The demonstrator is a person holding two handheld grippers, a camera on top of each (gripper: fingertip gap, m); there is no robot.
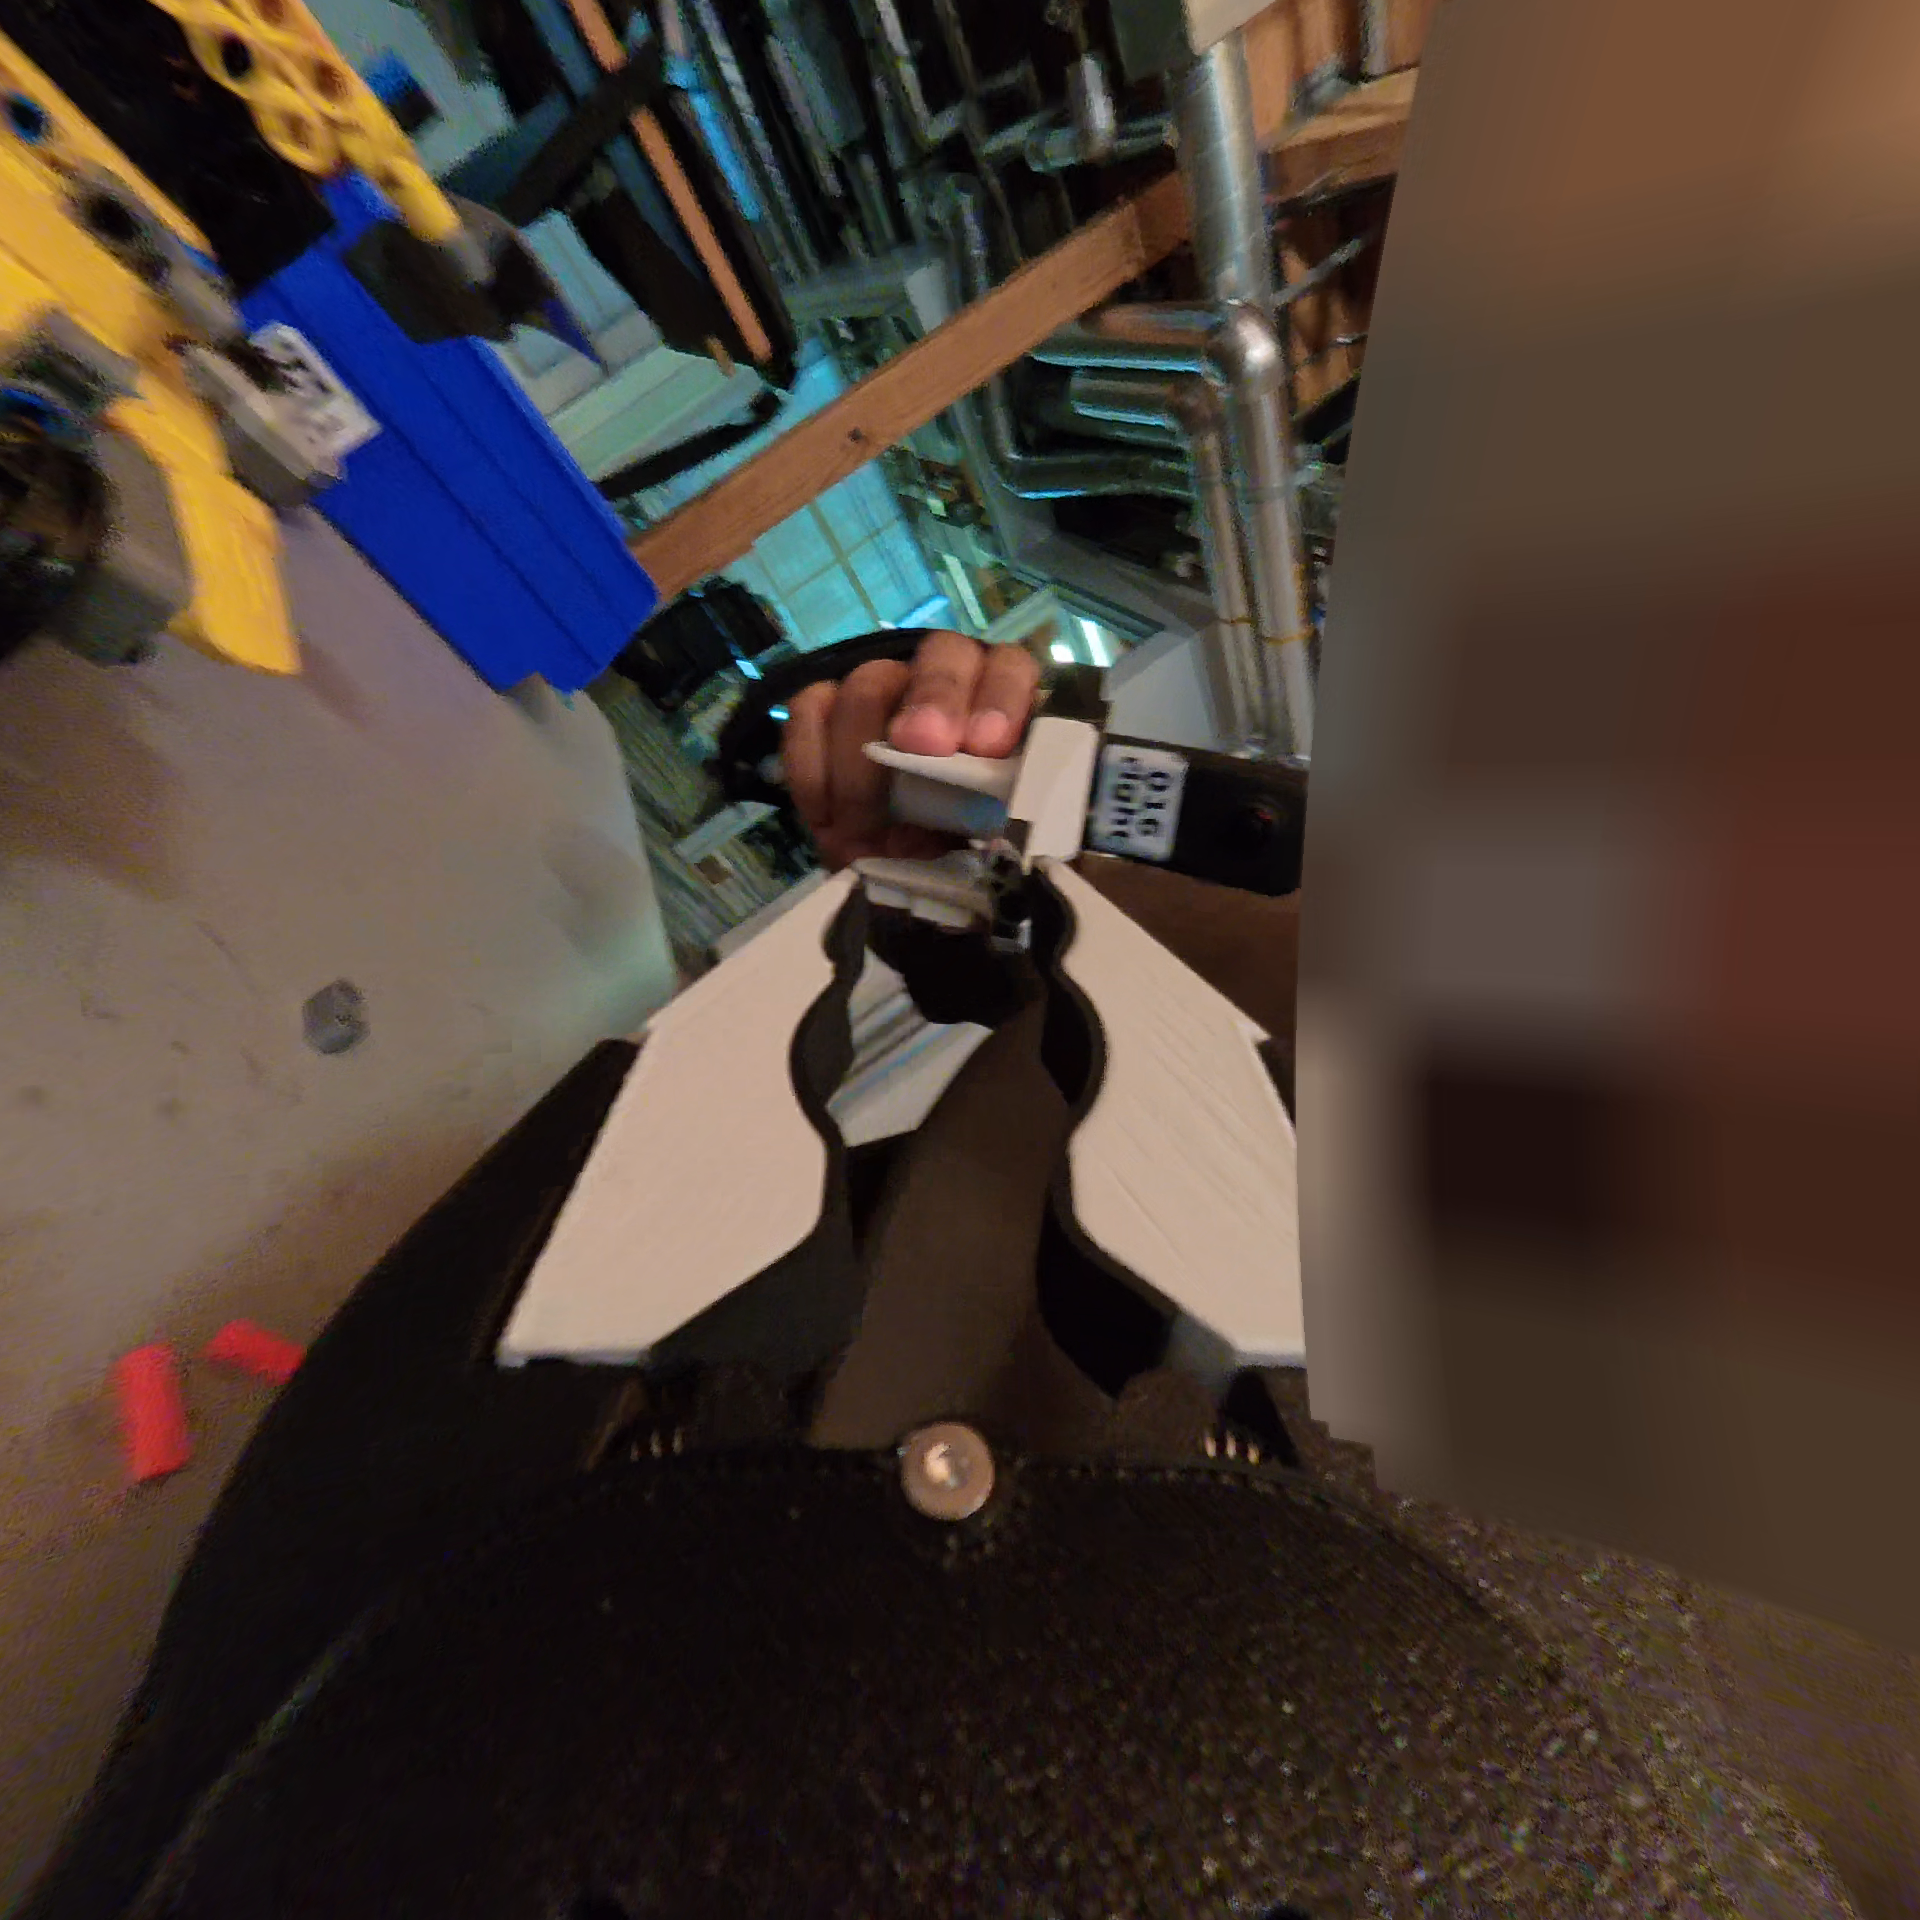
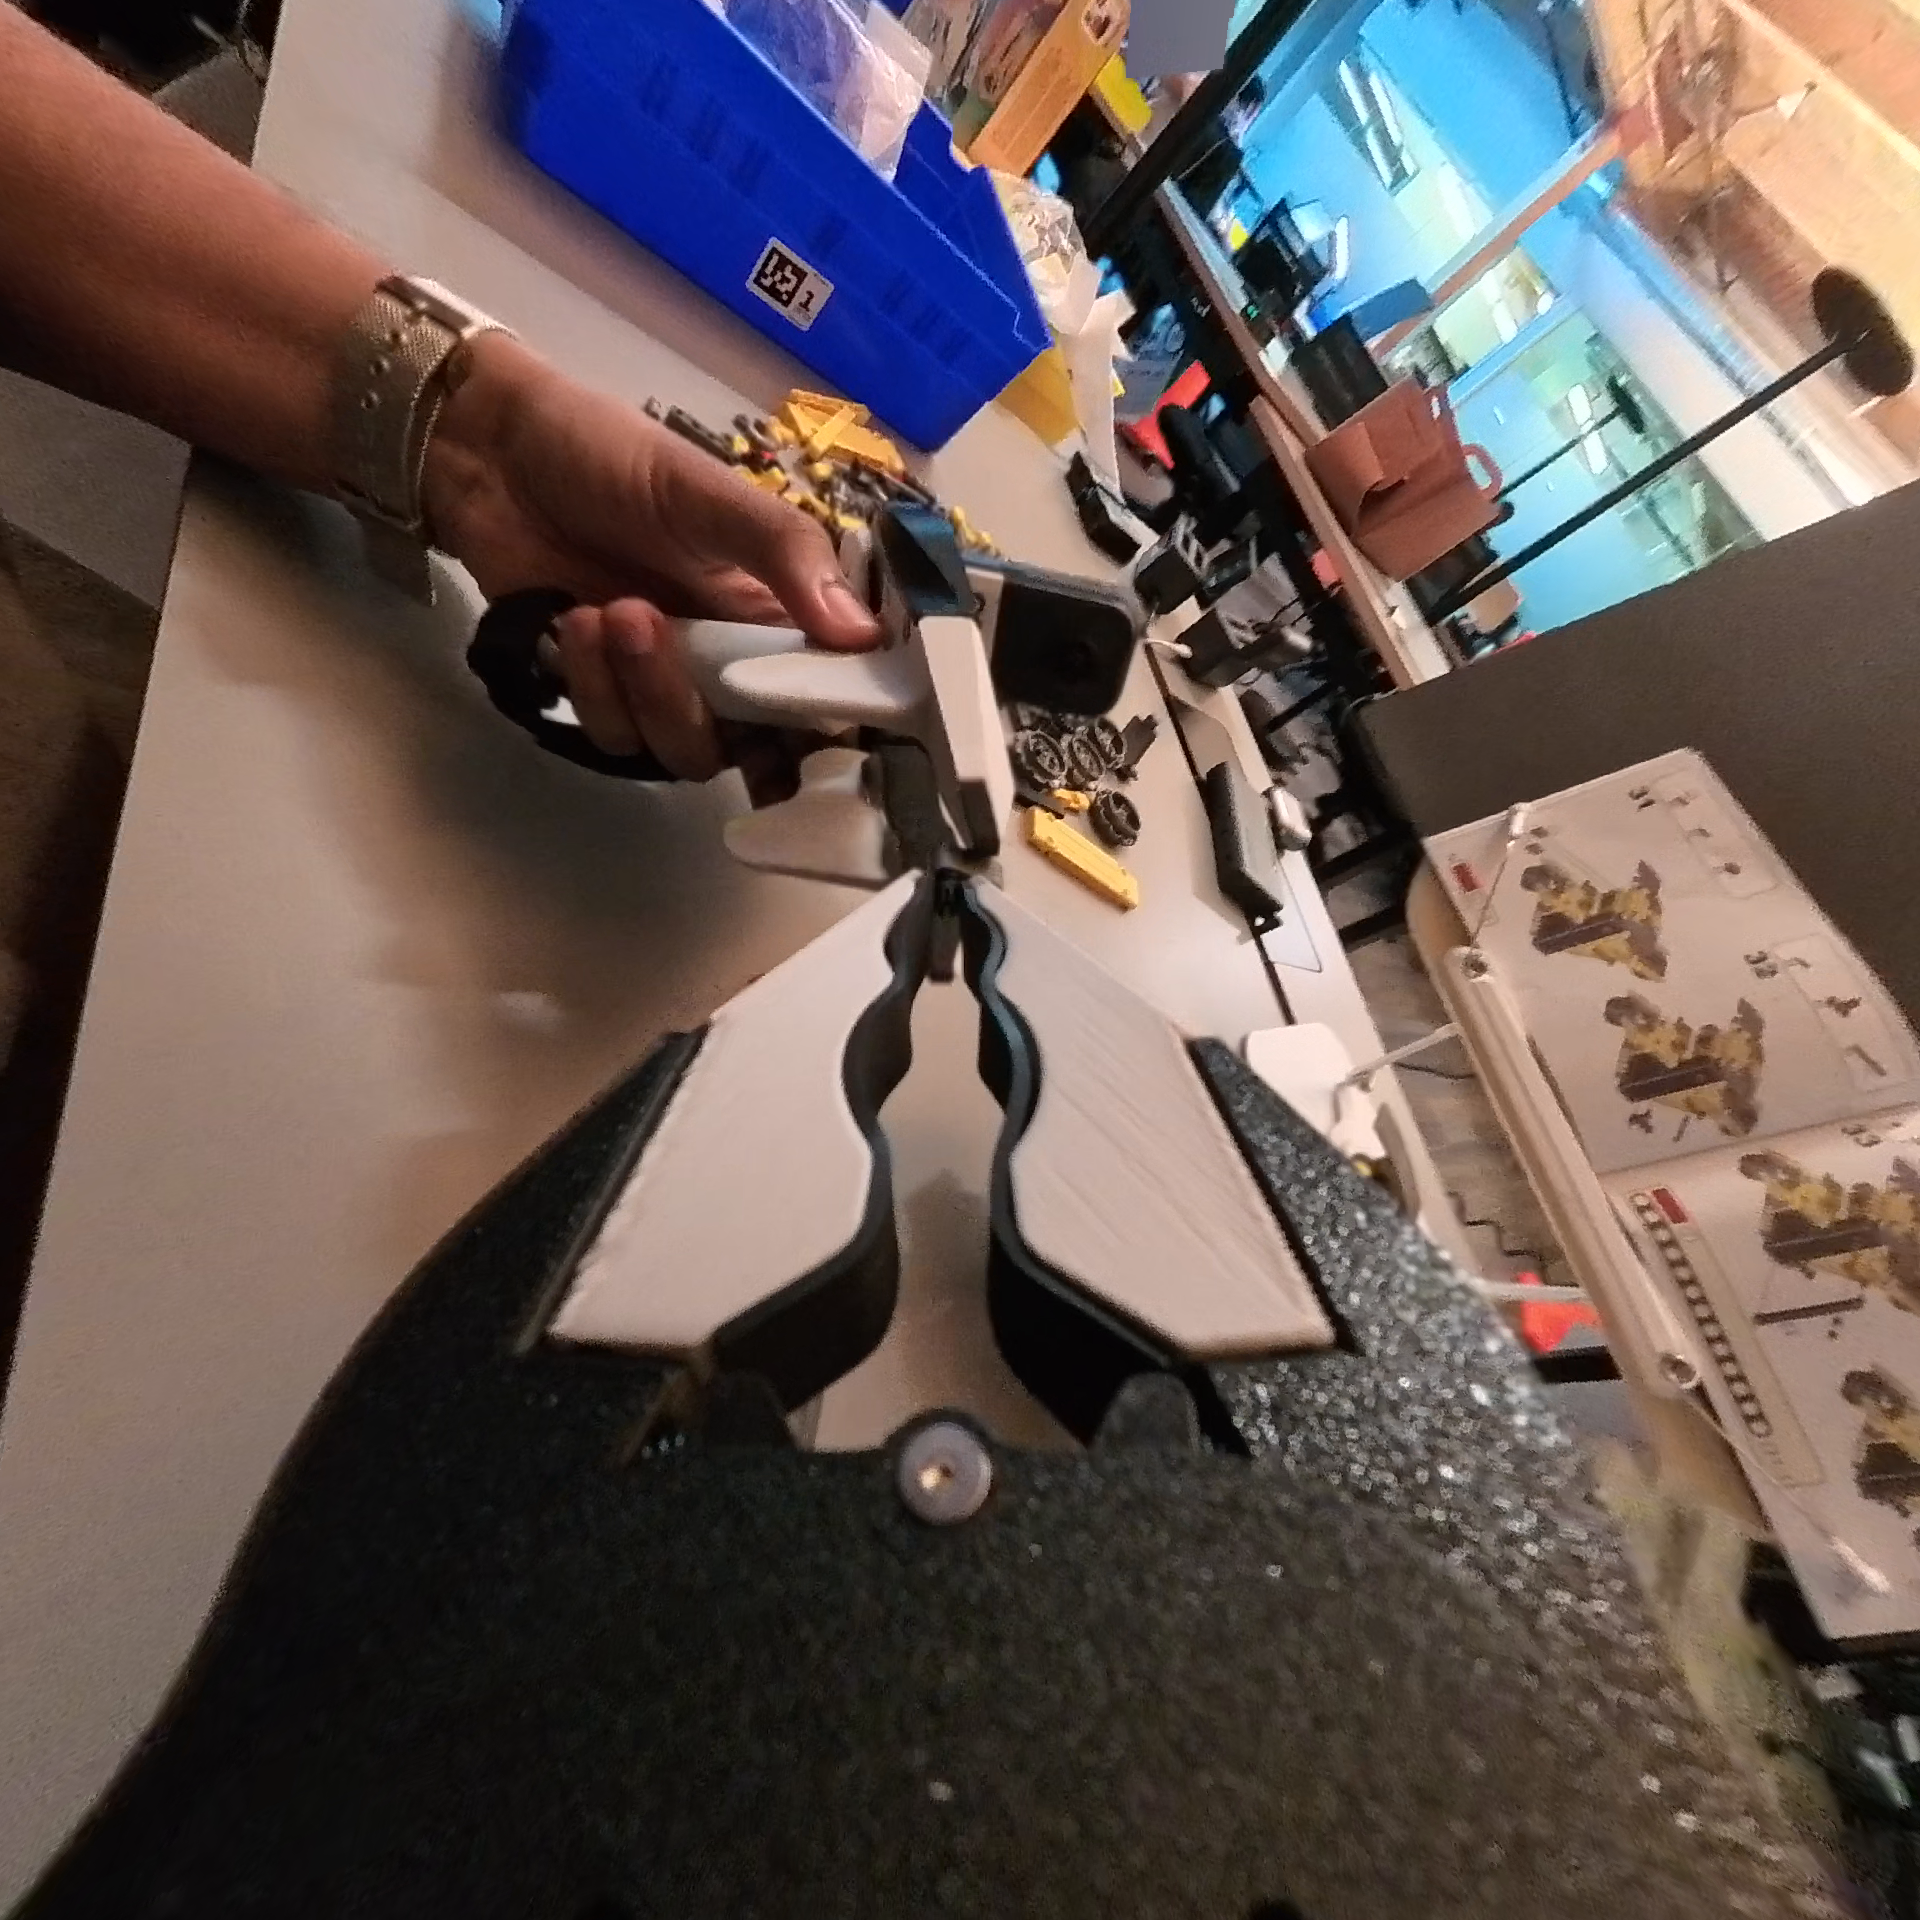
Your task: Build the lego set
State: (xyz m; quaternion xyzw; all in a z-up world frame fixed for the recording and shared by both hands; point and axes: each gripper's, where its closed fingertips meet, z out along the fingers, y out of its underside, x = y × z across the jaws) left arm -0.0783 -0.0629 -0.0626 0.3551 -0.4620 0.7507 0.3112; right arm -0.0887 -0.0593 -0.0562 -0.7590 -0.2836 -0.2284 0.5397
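My two grippers point at each other above a grey table (image 2: 312, 831) and their tips almost meet. My right gripper (image 2: 948, 899) is shut on a small dark piece (image 2: 943, 940) at its tips. In front of it a hand (image 2: 623, 520) holds the left gripper's white body (image 2: 966, 707). My left gripper (image 1: 951, 883) has its jaws a little apart, with a black and grey thing (image 1: 956, 966) between the pads. I cannot tell whether that is a held piece or the other gripper's tips. The right gripper's body (image 1: 1049, 779) and the hand holding it (image 1: 894, 727) are just beyond.
A blue bin (image 2: 727, 187) stands at the table's back and shows in the left wrist view (image 1: 447, 447). Loose yellow and black pieces (image 2: 831, 457), small black wheels (image 2: 1081, 748) and a yellow beam (image 2: 1081, 868) lie near. An open instruction booklet (image 2: 1662, 987) is on the right. Red pieces (image 1: 156, 1403) lie on the table.
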